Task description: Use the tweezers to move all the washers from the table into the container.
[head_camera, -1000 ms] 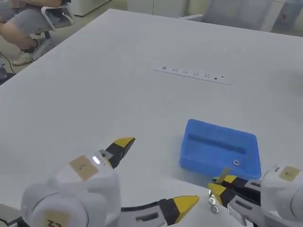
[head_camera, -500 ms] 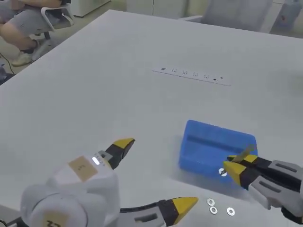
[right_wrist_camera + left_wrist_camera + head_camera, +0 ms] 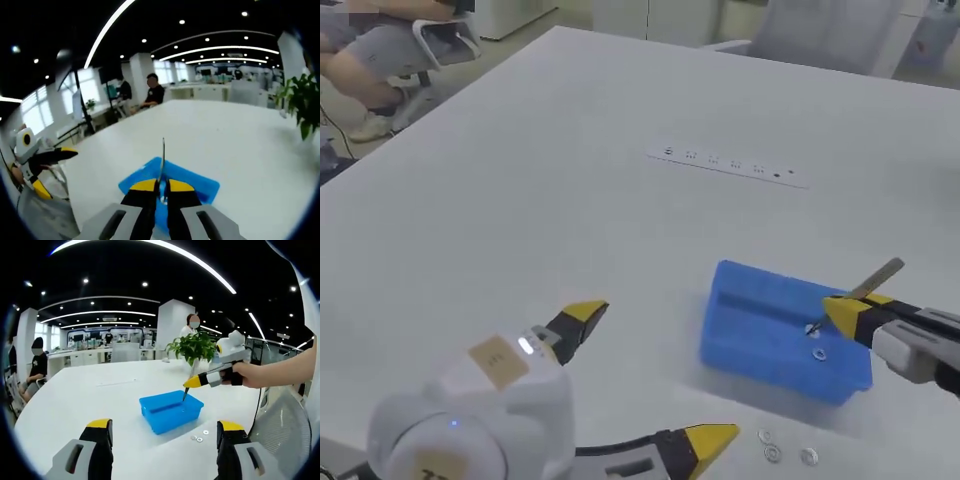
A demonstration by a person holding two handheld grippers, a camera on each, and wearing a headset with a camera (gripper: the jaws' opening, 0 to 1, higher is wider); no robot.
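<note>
At a white counter [image 3: 520,200] in an open-plan office, the right tool [image 3: 840,315] hangs over a blue container [image 3: 760,300], its yellow-tipped jaws pressed together on a pair of metal tweezers [image 3: 875,278]. The tweezers slant down from the jaws, and their tips reach into the container's open top near its right end. A small pale speck sits at the tips, too small to say whether it is a washer. One washer [image 3: 818,353] lies flat on the container's floor, just below the tweezer tips in the head view.

Three more washers [image 3: 772,454] rest on the bare counter just in front of the container's near wall. They lie close together, apart from the container and from both tools.

The left tool [image 3: 655,372] hovers low over the near edge of the counter, to the left of the container. Its jaws are spread wide and have hold of nothing.

A flush socket strip [image 3: 730,163] is set into the counter well beyond the container. In the left gripper view a potted plant [image 3: 192,347] stands at the far end of the counter, behind the right tool and the hand [image 3: 245,376] that holds it. A seated person [image 3: 380,50] is at the counter's far left corner.
</note>
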